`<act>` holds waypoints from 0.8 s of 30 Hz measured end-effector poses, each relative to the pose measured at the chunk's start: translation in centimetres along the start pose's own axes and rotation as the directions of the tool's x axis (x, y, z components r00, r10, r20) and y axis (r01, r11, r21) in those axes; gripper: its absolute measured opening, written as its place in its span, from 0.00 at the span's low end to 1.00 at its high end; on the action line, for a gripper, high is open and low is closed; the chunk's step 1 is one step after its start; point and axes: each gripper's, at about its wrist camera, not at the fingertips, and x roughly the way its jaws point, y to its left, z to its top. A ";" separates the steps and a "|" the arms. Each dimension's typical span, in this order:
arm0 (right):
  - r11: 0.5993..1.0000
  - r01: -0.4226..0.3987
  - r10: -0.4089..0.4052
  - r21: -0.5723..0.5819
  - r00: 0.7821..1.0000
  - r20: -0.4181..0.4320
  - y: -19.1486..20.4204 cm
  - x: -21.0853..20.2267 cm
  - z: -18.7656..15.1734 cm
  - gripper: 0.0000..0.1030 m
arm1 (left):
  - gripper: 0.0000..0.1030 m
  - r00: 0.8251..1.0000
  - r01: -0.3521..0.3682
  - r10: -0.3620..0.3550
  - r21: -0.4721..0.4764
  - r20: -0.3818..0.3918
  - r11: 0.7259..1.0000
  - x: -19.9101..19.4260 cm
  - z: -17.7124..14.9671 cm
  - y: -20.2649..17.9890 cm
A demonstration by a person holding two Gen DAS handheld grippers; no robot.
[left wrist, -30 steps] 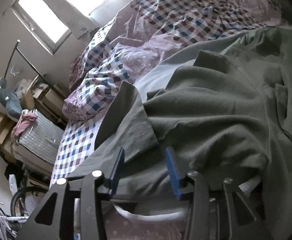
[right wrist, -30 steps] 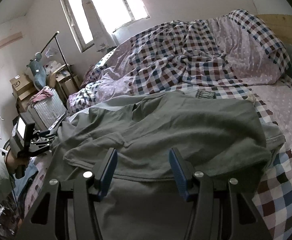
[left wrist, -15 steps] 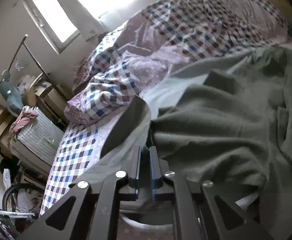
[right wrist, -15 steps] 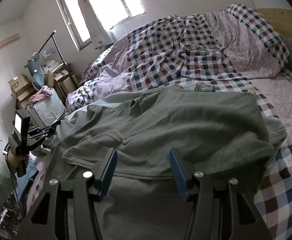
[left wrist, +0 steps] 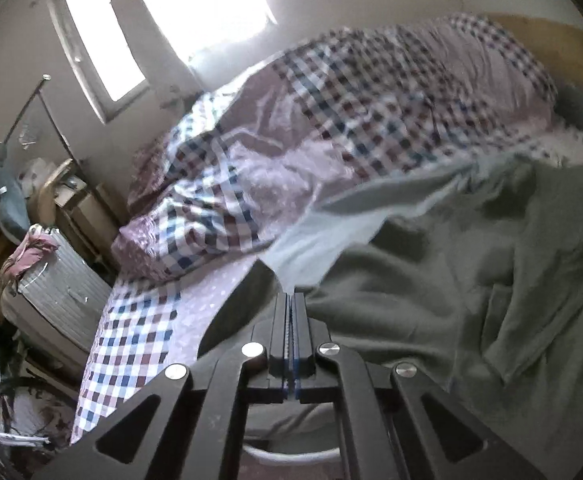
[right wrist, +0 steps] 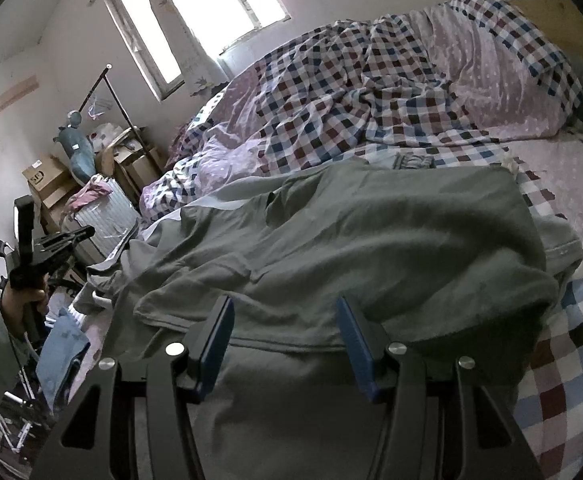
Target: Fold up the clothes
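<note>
The left gripper (left wrist: pixel 290 300) is clenched on an edge of the grey-green shirt (left wrist: pixel 471 288), which lies rumpled across the near half of the bed (right wrist: pixel 563 360) (checked quilt (right wrist: pixel 371 92) bunched at the far side). The right gripper (right wrist: pixel 287 344) hangs above the shirt's near part, fingers (right wrist: pixel 215 344) spread and gripping nothing.

A rumpled checked quilt (right wrist: pixel 371 92) in navy, maroon and white with lilac dotted panels is heaped across the far side of the bed. Behind the quilt, a bright white-framed window (right wrist: pixel 195 20) is set in the pale wall. Left of the quilt's lower end stands a ribbed silver suitcase (right wrist: pixel 107 216) with a pink cloth (right wrist: pixel 91 194) lying on top. Beyond the suitcase are brown cardboard boxes (right wrist: pixel 45 184) and a thin black metal rail (right wrist: pixel 117 96), well left of the quilt.
</note>
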 end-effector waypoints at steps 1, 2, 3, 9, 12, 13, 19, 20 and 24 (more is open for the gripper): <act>1.000 0.000 0.000 0.000 1.000 0.000 -0.1 -0.1 0.0 0.56 | 0.04 1.000 -0.006 0.006 -0.001 -0.015 1.000 0.3 -0.2 0.1; 1.000 0.000 0.000 0.000 1.000 0.000 -0.1 -0.1 0.1 0.56 | 0.07 1.000 -0.012 0.012 -0.005 -0.024 1.000 0.6 -0.6 0.0; 1.000 0.000 0.000 0.002 1.000 -0.001 -0.1 -0.2 0.1 0.56 | 0.19 0.999 -0.016 0.015 -0.009 -0.032 1.000 0.8 -1.0 -0.1; 1.000 -0.010 0.010 0.017 1.000 -0.004 -0.4 -0.2 0.1 0.56 | 0.57 0.995 -0.046 0.049 0.034 -0.087 0.998 2.9 -3.8 -1.0; 1.000 -0.010 0.010 0.020 1.000 -0.003 -0.4 -0.1 0.1 0.56 | 0.57 0.992 -0.070 0.078 0.082 -0.098 0.994 3.6 -4.3 -1.5; 1.000 -0.010 0.010 0.022 1.000 -0.003 -0.4 -0.1 0.1 0.56 | 0.57 0.992 -0.072 0.081 0.092 -0.099 0.993 3.8 -4.3 -1.6; 0.999 -0.012 0.012 0.030 1.000 -0.003 -0.5 0.0 0.1 0.56 | 0.54 0.984 -0.101 0.127 0.196 -0.126 0.975 5.5 -4.8 -2.8; 0.999 -0.012 0.012 0.031 1.000 -0.003 -0.5 0.0 0.2 0.56 | 0.50 0.983 -0.104 0.130 0.195 -0.129 0.975 5.8 -4.8 -2.7; 0.999 -0.014 0.015 0.034 1.000 -0.004 -0.6 0.1 0.2 0.56 | 0.31 0.982 -0.113 0.140 0.197 -0.127 0.974 6.4 -4.5 -2.7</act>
